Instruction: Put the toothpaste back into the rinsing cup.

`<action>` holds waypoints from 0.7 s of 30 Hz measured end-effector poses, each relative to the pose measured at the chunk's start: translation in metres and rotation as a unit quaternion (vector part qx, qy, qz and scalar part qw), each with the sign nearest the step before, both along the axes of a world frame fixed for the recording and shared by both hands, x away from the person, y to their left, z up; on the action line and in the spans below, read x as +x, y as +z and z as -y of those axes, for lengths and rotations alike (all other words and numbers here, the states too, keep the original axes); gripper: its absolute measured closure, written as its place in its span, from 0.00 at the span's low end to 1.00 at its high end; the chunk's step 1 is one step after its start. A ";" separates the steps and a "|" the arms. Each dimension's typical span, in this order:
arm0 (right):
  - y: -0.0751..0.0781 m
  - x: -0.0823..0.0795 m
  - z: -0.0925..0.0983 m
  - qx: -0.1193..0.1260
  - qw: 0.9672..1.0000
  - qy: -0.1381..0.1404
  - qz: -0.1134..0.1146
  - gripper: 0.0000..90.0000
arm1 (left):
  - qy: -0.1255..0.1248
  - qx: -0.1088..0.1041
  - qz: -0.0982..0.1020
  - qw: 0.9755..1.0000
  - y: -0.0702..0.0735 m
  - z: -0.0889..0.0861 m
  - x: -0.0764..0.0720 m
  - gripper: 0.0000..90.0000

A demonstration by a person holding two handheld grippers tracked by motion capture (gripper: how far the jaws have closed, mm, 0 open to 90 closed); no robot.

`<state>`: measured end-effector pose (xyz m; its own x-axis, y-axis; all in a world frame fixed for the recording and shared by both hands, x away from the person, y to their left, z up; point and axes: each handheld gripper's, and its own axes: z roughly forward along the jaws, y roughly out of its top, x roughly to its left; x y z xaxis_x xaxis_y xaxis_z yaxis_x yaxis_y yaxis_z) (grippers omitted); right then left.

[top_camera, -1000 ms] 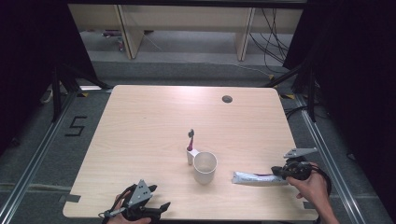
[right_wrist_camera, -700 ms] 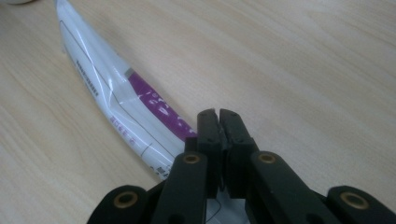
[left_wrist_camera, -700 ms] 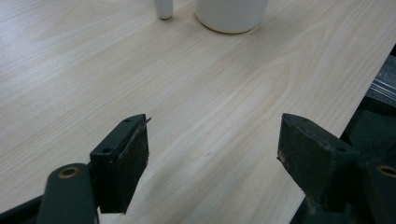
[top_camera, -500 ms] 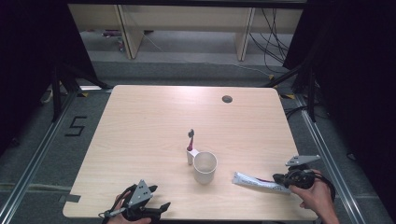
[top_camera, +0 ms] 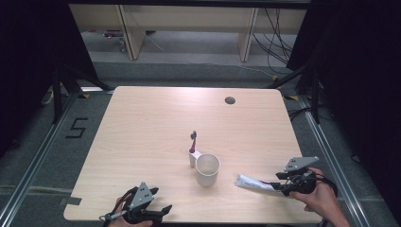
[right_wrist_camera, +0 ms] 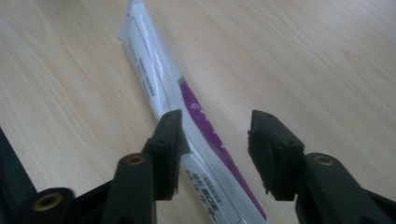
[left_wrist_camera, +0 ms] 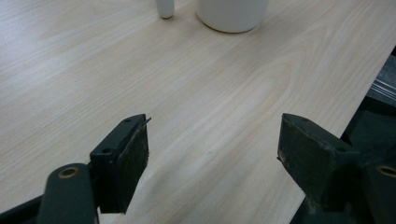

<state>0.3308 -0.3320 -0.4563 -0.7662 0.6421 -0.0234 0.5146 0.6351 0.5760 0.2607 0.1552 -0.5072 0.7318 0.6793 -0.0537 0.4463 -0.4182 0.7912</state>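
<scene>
Toothpaste tube (right_wrist_camera: 187, 107) flat on table (top_camera: 156, 127), between parted right tongs (right_wrist_camera: 215, 149)

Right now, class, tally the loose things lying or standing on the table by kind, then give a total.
Cup: 1
Toothbrush: 1
Toothpaste tube: 1
Total: 3

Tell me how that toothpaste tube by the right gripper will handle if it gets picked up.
The toothpaste tube looks flat and glossy, so it is probably light, bendy and a bit slippery. It lies flat on the table, so it is unlikely to roll.
</scene>
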 end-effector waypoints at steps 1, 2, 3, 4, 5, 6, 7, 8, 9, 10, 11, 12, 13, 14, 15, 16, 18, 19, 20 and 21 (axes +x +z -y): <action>0.002 -0.001 -0.003 -0.009 1.000 0.011 -0.004 0.54 | 0.003 -0.005 -0.001 1.000 0.000 0.001 -0.001 0.27; 0.004 -0.002 -0.005 -0.018 1.000 0.016 -0.003 0.53 | 0.002 -0.008 0.000 1.000 -0.001 0.001 -0.001 0.26; 0.004 -0.003 -0.006 -0.017 1.000 0.012 -0.011 0.52 | -0.001 0.004 -0.001 1.000 0.001 -0.001 0.000 0.26; 0.005 -0.004 -0.010 -0.026 0.999 0.017 -0.011 0.52 | 0.002 -0.004 -0.002 1.000 0.000 0.000 0.000 0.26; 0.006 -0.006 -0.011 -0.032 0.999 0.016 -0.021 0.51 | 0.002 0.004 -0.001 1.000 0.000 -0.001 0.001 0.25; 0.005 -0.005 -0.013 -0.041 0.999 0.012 -0.017 0.51 | 0.004 0.003 -0.002 1.000 0.000 -0.001 0.000 0.25; 0.006 -0.006 -0.015 -0.050 0.998 0.020 -0.019 0.50 | 0.002 0.003 -0.002 1.000 0.000 -0.001 0.000 0.25; 0.006 -0.005 -0.017 -0.054 0.998 0.027 -0.021 0.50 | -0.001 0.010 -0.002 1.000 0.000 -0.002 0.000 0.25; 0.007 -0.005 -0.018 -0.064 0.997 0.042 -0.014 0.50 | -0.001 0.010 -0.001 1.000 0.000 -0.001 0.001 0.25; 0.007 -0.006 -0.021 -0.062 0.997 0.039 -0.024 0.50 | -0.001 0.007 0.001 1.000 0.000 -0.001 0.001 0.25; 0.007 -0.006 -0.023 -0.069 0.996 0.043 -0.027 0.50 | -0.001 0.008 0.000 1.000 0.000 -0.001 0.001 0.25; 0.007 -0.005 -0.025 -0.079 0.995 0.050 -0.029 0.50 | 0.004 -0.005 -0.004 1.000 -0.001 0.001 -0.001 0.25; 0.007 -0.004 -0.027 -0.086 0.994 0.055 -0.030 0.50 | 0.003 -0.004 -0.004 1.000 0.000 0.001 -0.001 0.25; 0.005 -0.003 -0.029 -0.089 0.994 0.063 -0.027 0.50 | 0.003 -0.004 -0.004 1.000 0.000 0.000 0.000 0.25; 0.004 -0.003 -0.031 -0.092 0.993 0.063 -0.031 0.50 | 0.002 -0.006 -0.002 1.000 0.000 0.000 0.000 0.25; 0.003 -0.002 -0.032 -0.103 0.992 0.069 -0.031 0.50 | 0.002 -0.005 -0.002 1.000 0.000 0.000 0.000 0.25; 0.000 -0.001 -0.035 -0.110 0.991 0.075 -0.033 0.50 | 0.001 -0.001 -0.004 1.000 0.000 0.000 -0.001 0.25; -0.002 -0.001 -0.038 -0.117 0.990 0.073 -0.041 0.50 | 0.003 -0.004 -0.003 1.000 0.000 0.001 -0.001 0.25; -0.003 0.001 -0.038 -0.124 0.988 0.081 -0.038 0.50 | -0.002 0.009 -0.001 1.000 0.000 -0.001 0.001 0.25; -0.004 0.002 -0.039 -0.127 0.988 0.080 -0.039 0.51 | -0.002 0.006 0.000 1.000 0.000 -0.001 0.001 0.25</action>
<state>0.3324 -0.2926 -0.4605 -0.8632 0.4938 -0.1052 0.4327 0.8309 0.3498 0.2621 0.1560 -0.5075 0.7343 0.6773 -0.0446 0.4444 -0.4301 0.7858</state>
